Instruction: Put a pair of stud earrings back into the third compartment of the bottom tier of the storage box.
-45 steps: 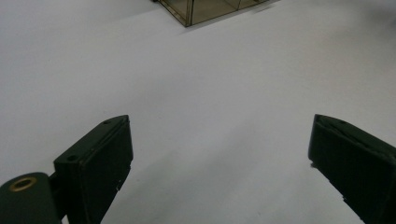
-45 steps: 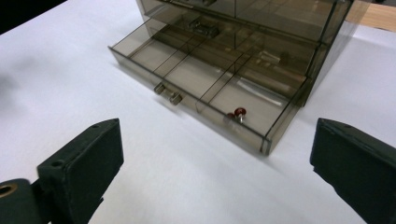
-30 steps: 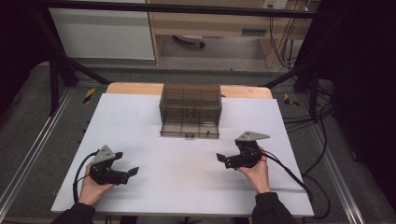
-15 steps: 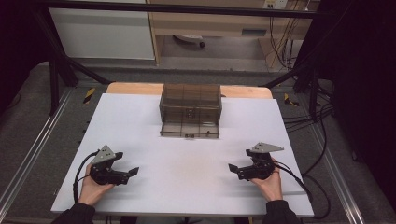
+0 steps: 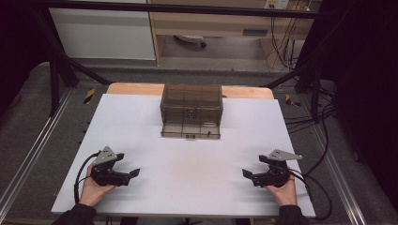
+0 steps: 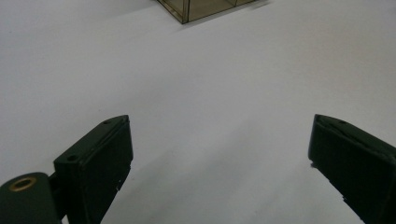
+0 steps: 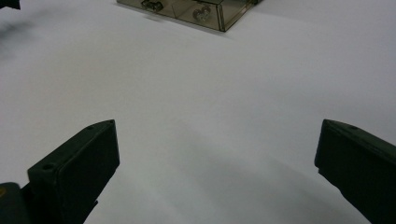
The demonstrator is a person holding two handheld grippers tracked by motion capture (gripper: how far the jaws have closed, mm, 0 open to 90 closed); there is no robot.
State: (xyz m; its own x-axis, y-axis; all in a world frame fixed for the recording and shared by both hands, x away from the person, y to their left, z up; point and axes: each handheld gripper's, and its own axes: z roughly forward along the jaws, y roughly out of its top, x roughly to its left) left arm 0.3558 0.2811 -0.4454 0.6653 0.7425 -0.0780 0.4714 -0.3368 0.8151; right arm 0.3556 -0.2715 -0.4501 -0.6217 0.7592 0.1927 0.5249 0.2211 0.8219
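No writing, label, brand, number or sign can be read anywhere here. The smoky translucent plastic drawer box (image 5: 191, 110), far ahead of both claws on the white surface (image 5: 187, 159), bears small clasps on its front but no lettering that can be made out. The yellow-and-black striped markers (image 5: 89, 95) on the grey floor beyond the left claw (image 5: 126, 166) carry only stripes, no words. The black jaws in the two gripper views are plain and unmarked.

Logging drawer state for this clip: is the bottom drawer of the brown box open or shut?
Open: the bottom drawer juts forward from the brown box, showing its compartments.
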